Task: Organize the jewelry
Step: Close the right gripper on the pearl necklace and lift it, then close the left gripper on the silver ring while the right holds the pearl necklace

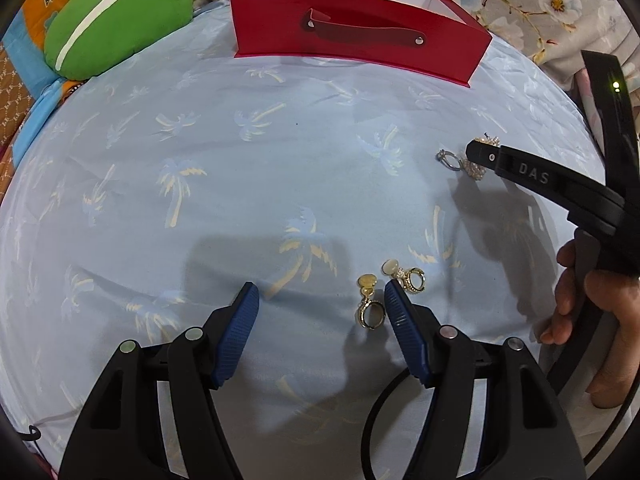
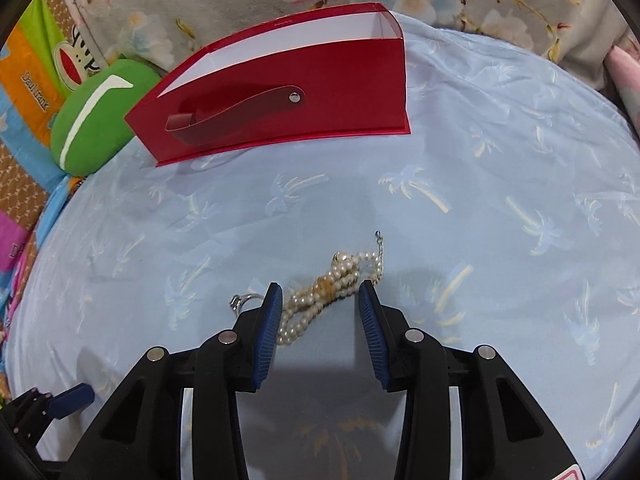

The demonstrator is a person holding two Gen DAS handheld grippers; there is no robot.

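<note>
My left gripper (image 1: 320, 296) hangs over the pale blue cloth printed with palm trees (image 1: 240, 160), its jaws wide apart and holding nothing. Between them lies a gold earring with a round stud and an oval hoop (image 1: 369, 304), touching neither pad. A second gold earring of the same kind (image 1: 406, 276) lies just past the tip of the right-hand blue ribbed pad (image 1: 400, 312).

My right gripper (image 2: 320, 300) points down at a tangled white pearl bracelet with a gold bead and a thin silver clasp chain (image 2: 332, 284). Its jaws stand partly apart on either side of the pearls; the strand lies between them on the cloth, and I cannot tell whether the left pad touches it. A small silver ring (image 2: 244, 301) lies just outside that left pad.

Well beyond both, at the far side of the cloth, stands an open red box with a white lining and a red strap handle fixed by metal studs (image 1: 360, 40). A green plush cushion with a white stripe (image 1: 116, 16) lies left of it
</note>
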